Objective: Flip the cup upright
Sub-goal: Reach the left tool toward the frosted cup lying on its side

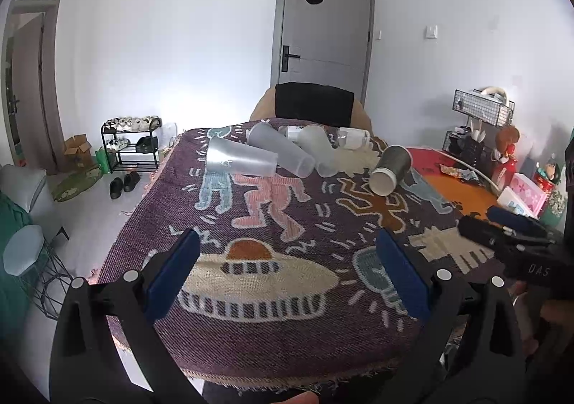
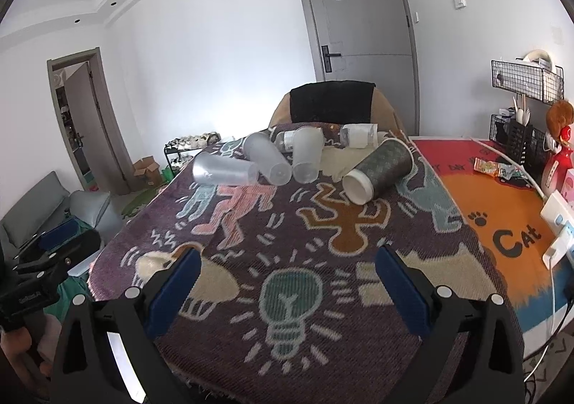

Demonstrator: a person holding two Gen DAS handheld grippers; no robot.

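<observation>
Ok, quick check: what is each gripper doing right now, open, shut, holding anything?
Left gripper: open, holding nothing, above the patterned cloth.
Right gripper: open, holding nothing, well short of the cups.

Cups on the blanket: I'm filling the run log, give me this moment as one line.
stage: pre-grasp | cups: dark paper cup and frosted cups all lying down | left gripper: open | right gripper: open

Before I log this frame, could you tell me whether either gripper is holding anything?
Nothing is held: the left gripper and right gripper are both open and empty.
</observation>
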